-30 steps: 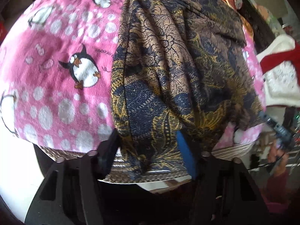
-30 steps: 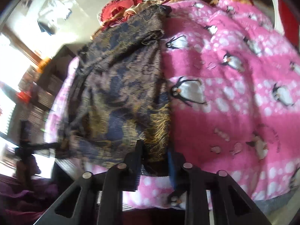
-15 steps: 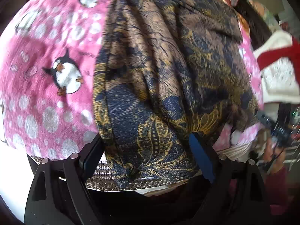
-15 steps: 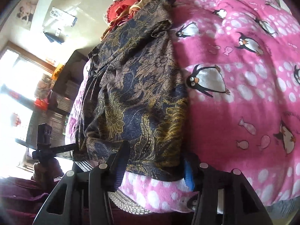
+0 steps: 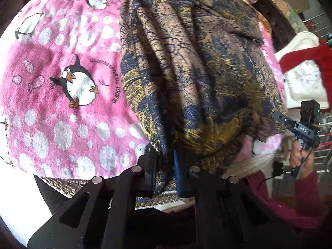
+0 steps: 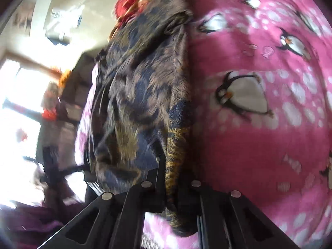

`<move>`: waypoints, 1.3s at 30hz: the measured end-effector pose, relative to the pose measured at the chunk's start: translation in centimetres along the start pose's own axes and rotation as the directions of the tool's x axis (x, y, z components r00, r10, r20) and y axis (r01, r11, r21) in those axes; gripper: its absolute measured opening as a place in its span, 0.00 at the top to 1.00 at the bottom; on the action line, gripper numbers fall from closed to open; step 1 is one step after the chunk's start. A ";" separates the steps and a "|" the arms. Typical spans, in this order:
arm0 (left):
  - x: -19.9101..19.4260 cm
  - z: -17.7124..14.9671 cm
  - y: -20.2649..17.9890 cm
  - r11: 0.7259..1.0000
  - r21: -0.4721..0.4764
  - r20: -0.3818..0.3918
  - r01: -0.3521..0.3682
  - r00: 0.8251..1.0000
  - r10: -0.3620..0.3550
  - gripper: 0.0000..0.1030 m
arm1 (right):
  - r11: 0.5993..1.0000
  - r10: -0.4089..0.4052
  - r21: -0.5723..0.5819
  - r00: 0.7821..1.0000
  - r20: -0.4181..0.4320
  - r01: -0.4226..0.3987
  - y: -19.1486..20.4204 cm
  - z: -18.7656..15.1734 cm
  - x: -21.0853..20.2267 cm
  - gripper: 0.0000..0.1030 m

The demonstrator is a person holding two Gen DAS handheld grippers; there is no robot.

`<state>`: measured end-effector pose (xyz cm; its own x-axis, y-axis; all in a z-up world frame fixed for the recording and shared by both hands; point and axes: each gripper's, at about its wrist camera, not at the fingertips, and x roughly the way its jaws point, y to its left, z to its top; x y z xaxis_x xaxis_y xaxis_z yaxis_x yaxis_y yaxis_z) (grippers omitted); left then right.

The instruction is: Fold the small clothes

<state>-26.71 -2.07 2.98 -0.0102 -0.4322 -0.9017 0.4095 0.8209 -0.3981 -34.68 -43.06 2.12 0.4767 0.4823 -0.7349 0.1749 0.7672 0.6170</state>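
A dark blue, gold and brown patterned cloth point(image 5: 197, 62) lies stretched along a pink penguin blanket point(image 5: 62, 83). My left gripper point(image 5: 164, 155) is at the cloth's near hem, and its jaws are closing with a bunched fold pinched between the pads. In the right wrist view the same cloth point(image 6: 145, 83) runs away over the blanket point(image 6: 259, 145). My right gripper point(image 6: 174, 166) is closing on the gold-edged corner, which hangs down between its fingers. The right gripper also shows in the left wrist view point(image 5: 307, 128), held by a hand at the cloth's right end.
A pile of red and white clothes point(image 5: 303, 78) lies to the right of the bed. More red fabric point(image 6: 128, 6) sits at the far end of the cloth. The blanket's near edge drops off just under both grippers. A bright window point(image 6: 18, 103) is at the left.
Both grippers stood open around the cloth's near hem and have now closed on it. The fabric has gathered into folds between the fingers. The right wrist view has gone blurred.
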 end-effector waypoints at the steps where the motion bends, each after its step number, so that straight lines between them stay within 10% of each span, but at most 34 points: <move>1: -0.6 -0.1 0.0 1.000 0.019 0.006 -0.001 1.000 0.001 0.92 | 1.000 -0.006 -0.017 1.000 0.007 0.006 0.7 -0.5 -0.7 0.94; 15: -4.2 0.3 0.7 0.998 0.054 0.087 0.040 0.995 -0.045 0.93 | 0.999 0.033 0.019 0.999 0.012 -0.033 1.1 -2.8 -3.0 0.94; 28: -12.2 13.7 0.8 0.995 0.061 0.419 0.075 0.903 -0.094 0.93 | 0.990 0.137 -0.071 0.949 0.285 -0.122 4.9 12.6 -5.7 0.94; 36: -8.6 14.0 1.6 0.992 0.007 0.240 0.123 0.963 -0.121 0.89 | 0.992 0.104 -0.092 0.969 0.223 -0.085 5.3 18.1 -2.2 0.94; 39: -6.3 10.6 3.0 0.994 -0.052 0.143 0.100 0.986 -0.092 0.47 | 0.992 0.104 -0.088 0.973 0.205 -0.087 4.6 17.2 -1.8 0.94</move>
<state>-15.76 -0.80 9.27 0.0824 -0.5546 -0.8281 0.3589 0.7917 -0.4945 -19.93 -47.61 11.10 0.6584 0.4624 -0.5939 0.0561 0.7567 0.6513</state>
